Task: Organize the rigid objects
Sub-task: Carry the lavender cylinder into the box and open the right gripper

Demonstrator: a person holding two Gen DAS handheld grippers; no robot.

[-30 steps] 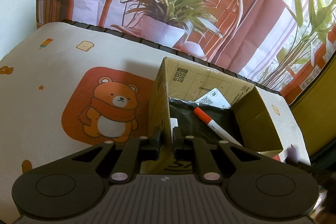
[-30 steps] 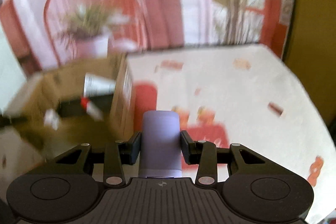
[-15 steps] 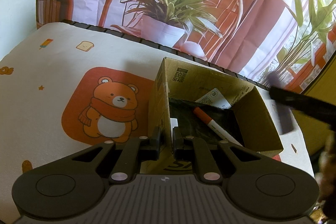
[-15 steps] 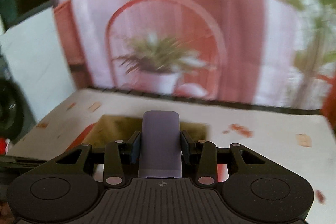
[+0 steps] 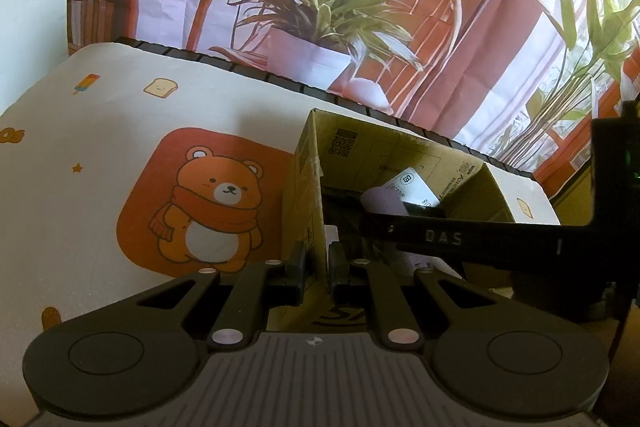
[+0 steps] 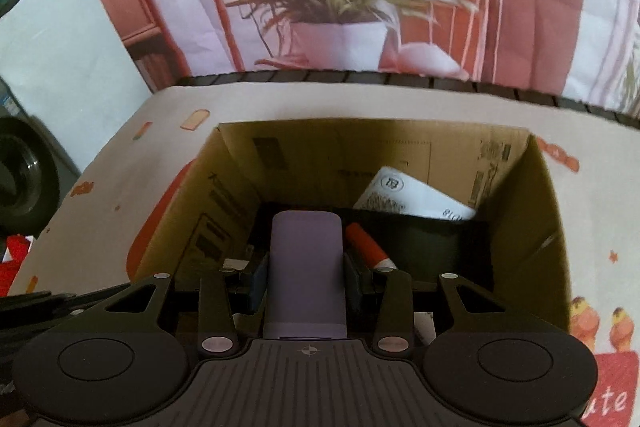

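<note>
I hold the cardboard box steady, my left tool pinched on its near wall. My right tool grips the purple case above the box's opening, beside the orange marker. Next: lower, then release inside.

- Right gripper pinches a purple case over the open box.
- Inside the box: a red marker and a white card leaning on the far wall.
</note>
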